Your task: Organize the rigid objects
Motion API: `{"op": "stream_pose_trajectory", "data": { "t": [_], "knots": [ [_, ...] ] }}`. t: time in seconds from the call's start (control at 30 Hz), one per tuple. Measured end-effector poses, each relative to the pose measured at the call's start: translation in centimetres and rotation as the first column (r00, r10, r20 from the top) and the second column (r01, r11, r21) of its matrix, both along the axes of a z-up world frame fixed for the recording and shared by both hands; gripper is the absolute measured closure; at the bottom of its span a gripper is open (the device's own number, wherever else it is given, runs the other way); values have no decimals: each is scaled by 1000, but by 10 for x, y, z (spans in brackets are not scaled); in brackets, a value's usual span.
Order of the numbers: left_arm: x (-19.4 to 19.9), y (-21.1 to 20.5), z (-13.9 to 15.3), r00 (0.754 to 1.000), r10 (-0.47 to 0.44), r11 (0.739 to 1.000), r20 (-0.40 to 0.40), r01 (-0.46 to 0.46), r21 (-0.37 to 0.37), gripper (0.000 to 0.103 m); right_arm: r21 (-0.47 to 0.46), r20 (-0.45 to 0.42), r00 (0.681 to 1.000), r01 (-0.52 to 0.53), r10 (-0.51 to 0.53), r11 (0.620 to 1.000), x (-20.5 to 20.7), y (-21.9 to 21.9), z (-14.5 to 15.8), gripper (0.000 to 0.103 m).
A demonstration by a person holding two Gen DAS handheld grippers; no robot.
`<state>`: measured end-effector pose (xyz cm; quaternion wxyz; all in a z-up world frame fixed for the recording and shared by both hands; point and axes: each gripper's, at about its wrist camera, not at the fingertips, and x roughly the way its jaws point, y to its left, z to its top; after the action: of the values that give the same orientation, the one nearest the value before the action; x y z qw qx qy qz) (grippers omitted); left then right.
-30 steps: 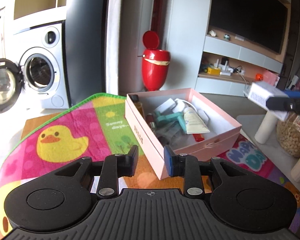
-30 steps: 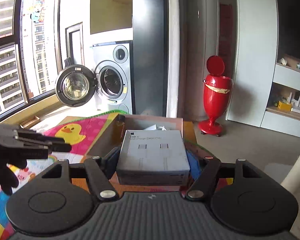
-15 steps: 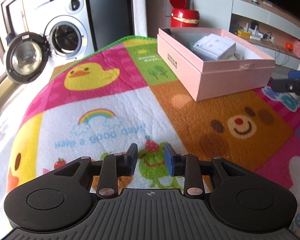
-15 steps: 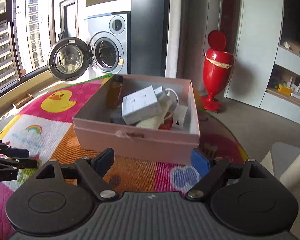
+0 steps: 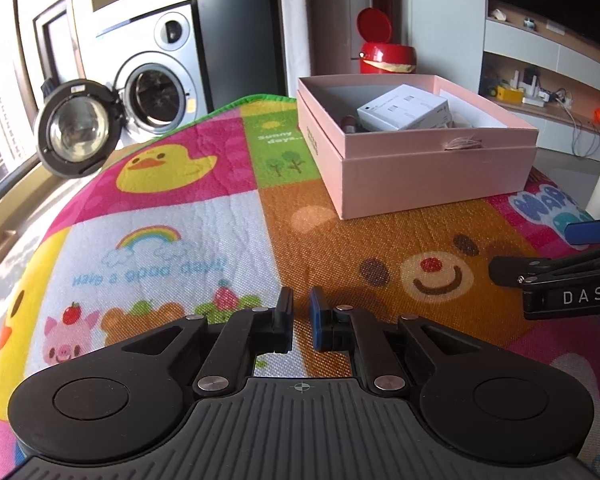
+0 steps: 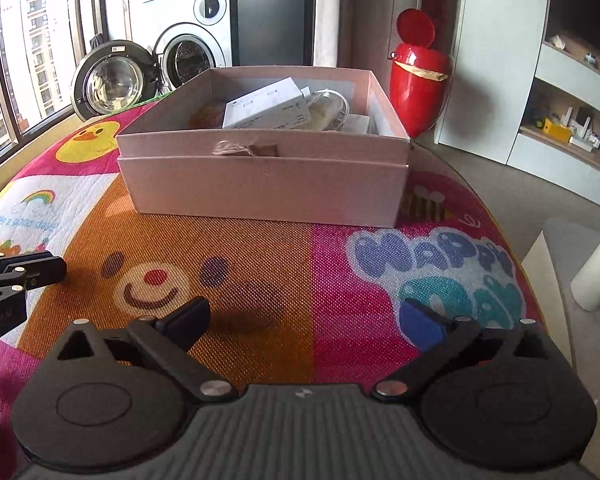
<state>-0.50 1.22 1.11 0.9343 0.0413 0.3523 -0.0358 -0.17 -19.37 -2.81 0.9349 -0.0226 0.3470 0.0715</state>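
An open pink box (image 5: pixel 420 176) (image 6: pixel 260 188) stands on the colourful play mat (image 5: pixel 160 220). A white carton (image 5: pixel 404 112) (image 6: pixel 264 110) lies tilted on top of other small items inside it. My right gripper (image 6: pixel 304 320) hovers low over the mat in front of the box. Its jaws are opening wide and nothing is between them. It also shows at the right edge of the left wrist view (image 5: pixel 532 250). My left gripper (image 5: pixel 300 312) (image 6: pixel 60 270) is low over the mat to the left. It is closing to shut on nothing.
A red bin (image 5: pixel 384 56) (image 6: pixel 418 84) with its lid up stands behind the box. A washing machine with its round door (image 5: pixel 80 128) (image 6: pixel 112 80) swung open is at the back left. A white cylinder (image 6: pixel 596 272) stands off the mat's right edge.
The white carton was in my right gripper and now lies in the pink box. The right jaws spread wide and drew back low. My left gripper sank toward the mat and narrowed.
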Motion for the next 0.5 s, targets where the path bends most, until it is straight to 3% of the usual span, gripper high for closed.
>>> {"op": "stream_pose_trajectory", "data": {
  "t": [0.1,0.17,0.2,0.3,0.37,0.43,0.5],
  "knots": [
    [1,5,3,996,-78,991,-39,73,-111,90,4,0,1000,0,0,1000,0,-1,-1,2],
    [3,8,4,990,-126,977,-56,114,-177,67,3,-2,1000,-1,1,1000,1,-1,-1,1],
    [4,7,3,988,-141,974,-59,127,-190,63,4,-3,1000,-2,2,1000,1,-1,-1,1],
    [3,-5,3,987,-152,976,-60,140,-169,48,3,-3,1000,-2,2,1000,1,-1,-1,1],
    [3,-16,0,981,-186,973,-54,176,-151,21,3,-4,1000,1,-1,1000,2,-1,-1,0],
    [2,-26,-4,980,-195,973,-42,188,-138,10,1,-4,1000,9,-9,1000,1,-1,-2,0],
    [2,-28,-6,985,-170,976,-14,167,-141,10,-2,-1,999,38,-38,999,1,-3,-2,0]
  ]
}}
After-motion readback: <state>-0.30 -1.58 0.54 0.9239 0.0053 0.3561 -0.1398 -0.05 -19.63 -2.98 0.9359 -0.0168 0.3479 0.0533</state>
